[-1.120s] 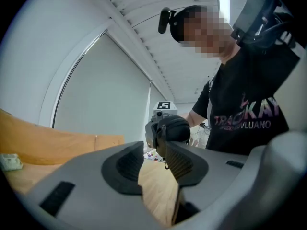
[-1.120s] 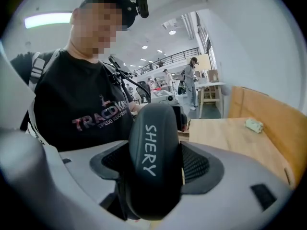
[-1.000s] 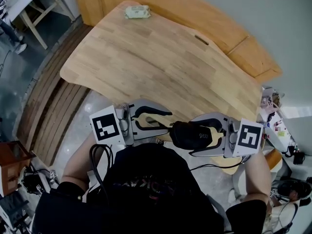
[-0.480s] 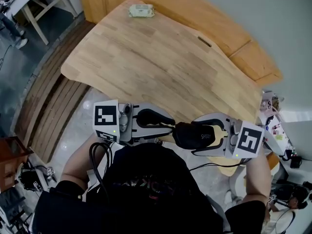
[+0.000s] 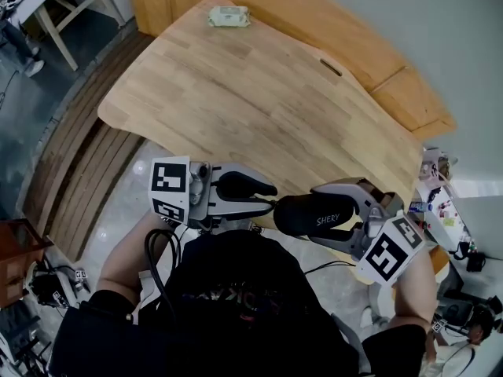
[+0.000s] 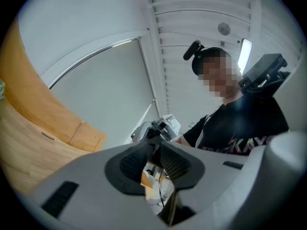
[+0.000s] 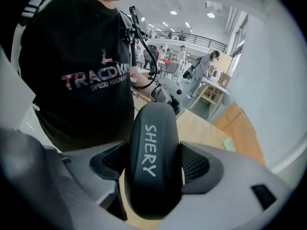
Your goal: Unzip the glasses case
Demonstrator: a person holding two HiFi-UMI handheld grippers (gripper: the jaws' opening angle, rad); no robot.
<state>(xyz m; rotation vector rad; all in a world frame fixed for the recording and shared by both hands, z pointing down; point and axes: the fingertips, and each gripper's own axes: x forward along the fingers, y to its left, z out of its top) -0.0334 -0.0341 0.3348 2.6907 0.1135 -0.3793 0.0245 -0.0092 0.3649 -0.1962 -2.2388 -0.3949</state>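
glasses case [image 5: 308, 218] spans left-right, clamped in right gripper [image 7: 154, 166] jaws; left gripper [image 5: 272, 198] jaws, just widening, pinch its end.

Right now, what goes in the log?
right claw: shut on black oval glasses case | left claw: jaws just opened slightly, nearly together at case's end, hold unclear

Black oval glasses case [image 5: 318, 218] (white "SHERY" lettering) sits clamped in the right gripper [image 7: 154, 163].
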